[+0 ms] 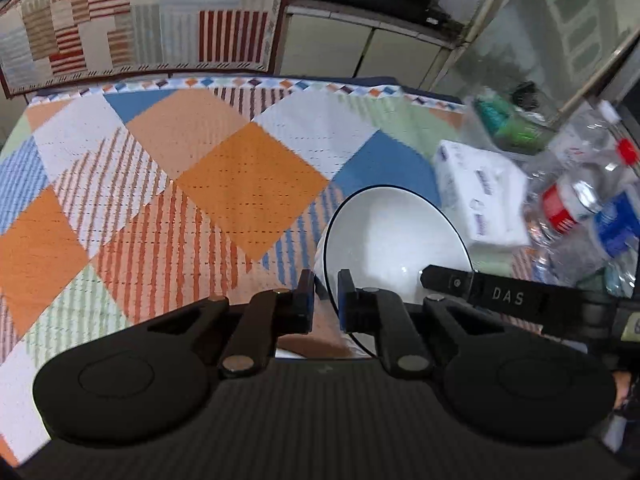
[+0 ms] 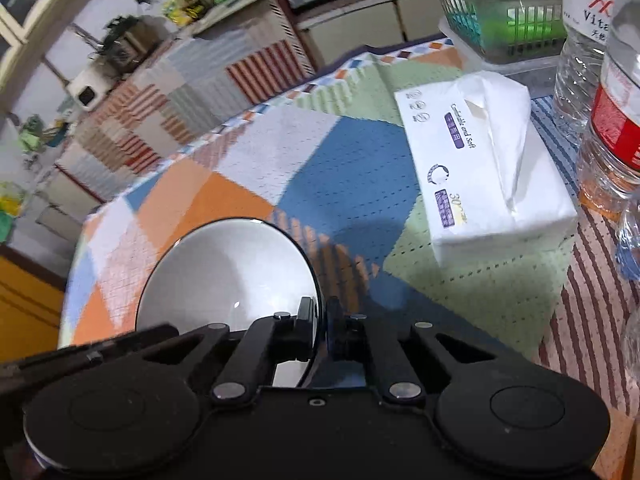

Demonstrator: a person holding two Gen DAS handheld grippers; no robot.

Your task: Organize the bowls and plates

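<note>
Both my tongs, left gripper (image 1: 326,296) and right gripper (image 2: 322,330), pinch the bowl (image 1: 394,240) rim, lower centre; thin grips, uneven pull could slip it.

This looks like a lived-in home, likely a dining corner beside a kitchen. The tabletop (image 1: 248,176) wears a patchwork cloth of orange, blue and green squares. At the right of the right wrist view sit a tissue pack (image 2: 488,160), water bottles (image 2: 612,120) and a plastic basket (image 2: 504,20). At upper left, a striped cloth (image 2: 192,92) covers a sideboard crowded with jars and small appliances; pale cabinet doors (image 1: 360,48) stand behind.
</note>
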